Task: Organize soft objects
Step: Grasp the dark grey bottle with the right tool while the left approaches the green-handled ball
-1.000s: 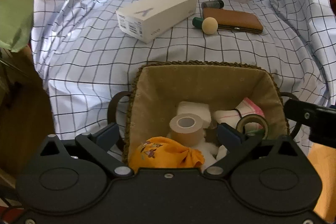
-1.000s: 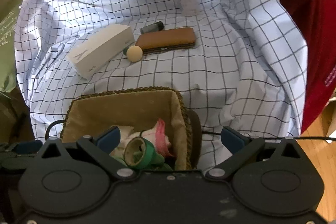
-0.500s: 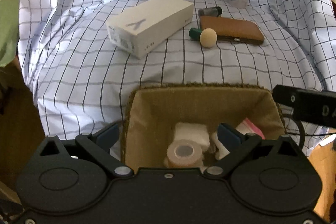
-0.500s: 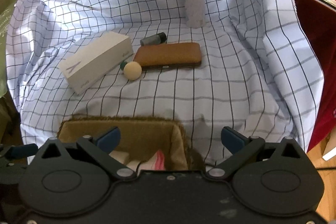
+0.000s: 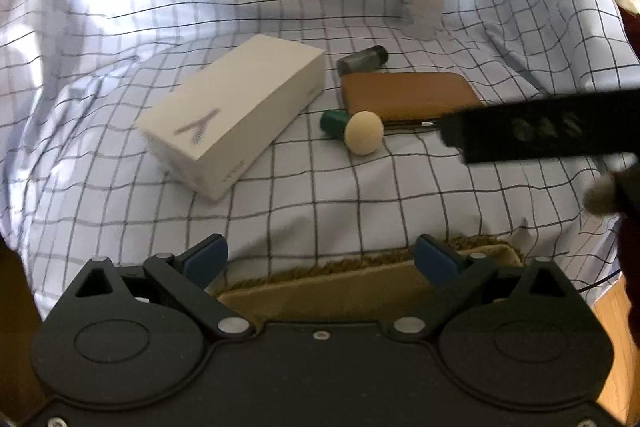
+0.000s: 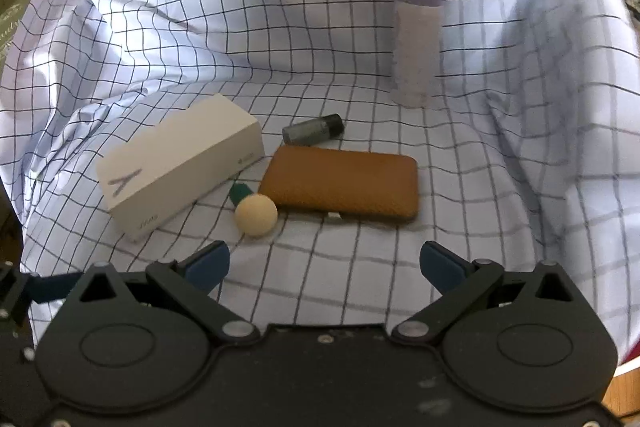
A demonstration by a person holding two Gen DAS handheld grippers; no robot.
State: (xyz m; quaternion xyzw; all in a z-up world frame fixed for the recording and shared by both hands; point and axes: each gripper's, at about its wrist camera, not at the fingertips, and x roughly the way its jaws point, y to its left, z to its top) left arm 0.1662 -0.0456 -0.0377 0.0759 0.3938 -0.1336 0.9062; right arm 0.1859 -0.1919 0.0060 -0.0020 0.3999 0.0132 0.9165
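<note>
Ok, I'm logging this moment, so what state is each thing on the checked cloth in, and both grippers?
Left hand-held gripper: open, empty.
Right hand-held gripper: open, empty.
White box: closed, lying flat.
Brown case: closed, flat.
Tall bottle: upright, capped.
Small dark bottle: on its side.
Cream ball: resting against the green cap.
Basket: only its far rim shows.

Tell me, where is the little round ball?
The cream ball lies on the checked cloth in the middle of both views, between the white box and the brown wallet, touching a green cap.
</note>
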